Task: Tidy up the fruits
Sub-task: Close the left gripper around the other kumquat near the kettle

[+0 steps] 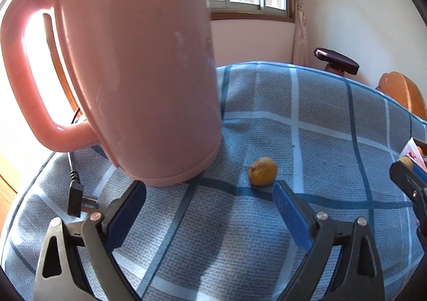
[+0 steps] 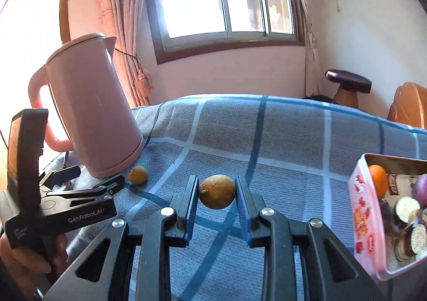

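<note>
Your right tool [image 2: 216, 191] grips one brown fruit [image 2: 217, 191]. Your left tool [image 1: 209, 189] gapes wide; the second fruit [image 1: 263, 174] lies just beyond its right finger.

Left gripper [image 1: 209, 191]: black plastic arms, blue ribbed pads [image 1: 291, 217], silver pivot screws, white "GenRobot.AI" lettering on its side. Right gripper [image 2: 216, 189]: same build. Bare-skinned left hand [image 2: 26, 258] on handle.
</note>
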Action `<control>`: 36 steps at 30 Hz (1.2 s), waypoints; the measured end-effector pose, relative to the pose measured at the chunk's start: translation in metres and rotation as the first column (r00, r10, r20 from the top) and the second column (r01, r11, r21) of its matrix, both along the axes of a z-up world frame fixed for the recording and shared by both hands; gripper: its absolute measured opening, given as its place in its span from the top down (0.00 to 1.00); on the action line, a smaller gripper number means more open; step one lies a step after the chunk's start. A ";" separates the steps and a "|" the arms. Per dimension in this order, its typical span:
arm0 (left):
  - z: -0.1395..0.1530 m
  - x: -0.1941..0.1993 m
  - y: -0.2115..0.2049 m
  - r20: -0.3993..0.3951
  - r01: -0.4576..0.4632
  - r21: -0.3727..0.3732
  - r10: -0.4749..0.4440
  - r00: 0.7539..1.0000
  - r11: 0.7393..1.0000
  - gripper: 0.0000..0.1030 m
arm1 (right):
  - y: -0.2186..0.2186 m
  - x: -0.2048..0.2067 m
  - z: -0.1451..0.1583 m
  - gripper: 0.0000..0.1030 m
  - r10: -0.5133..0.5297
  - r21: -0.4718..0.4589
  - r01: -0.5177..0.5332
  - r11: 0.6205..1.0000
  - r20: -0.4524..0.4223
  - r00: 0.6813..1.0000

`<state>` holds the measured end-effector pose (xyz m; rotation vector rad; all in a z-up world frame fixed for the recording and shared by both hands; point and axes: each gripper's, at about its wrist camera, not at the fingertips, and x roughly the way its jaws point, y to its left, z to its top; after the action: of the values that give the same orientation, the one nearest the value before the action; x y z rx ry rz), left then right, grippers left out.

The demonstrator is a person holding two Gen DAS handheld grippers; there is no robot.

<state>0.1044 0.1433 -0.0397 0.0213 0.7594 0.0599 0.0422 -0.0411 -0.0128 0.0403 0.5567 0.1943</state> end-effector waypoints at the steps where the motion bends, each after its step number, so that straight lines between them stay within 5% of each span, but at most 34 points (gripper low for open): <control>1: 0.000 -0.001 -0.005 0.000 0.033 -0.017 -0.033 0.999 0.999 0.08 | -0.003 -0.008 0.002 0.71 -0.006 -0.003 0.006 1.000 0.017 1.000; 4: -0.001 0.001 -0.016 -0.013 0.061 -0.043 -0.061 0.998 0.997 0.23 | -0.011 -0.023 0.006 0.71 -0.010 -0.007 0.010 1.000 0.044 0.999; 15: -0.019 0.061 -0.035 -0.148 -0.018 -0.043 0.012 0.989 0.999 0.35 | -0.018 -0.017 0.007 0.71 0.001 0.046 -0.002 0.999 0.018 1.000; 20: -0.022 0.068 -0.035 -0.144 -0.027 -0.056 0.019 0.989 0.998 0.40 | -0.020 -0.014 0.006 0.71 0.002 0.062 -0.001 0.998 -0.002 1.000; 26: -0.022 0.065 -0.039 -0.130 0.016 -0.066 -0.024 0.991 0.998 0.71 | -0.014 -0.017 0.007 0.71 0.001 0.040 -0.002 0.999 0.012 1.000; 36: -0.012 0.046 -0.023 -0.040 0.031 -0.136 -0.037 0.999 0.990 0.71 | -0.008 -0.029 0.013 0.71 -0.015 -0.009 0.016 1.000 0.106 0.994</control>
<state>0.1504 0.1204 -0.0520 -0.0939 0.8043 -0.0248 0.0128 -0.0492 0.0007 0.0240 0.4515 0.1777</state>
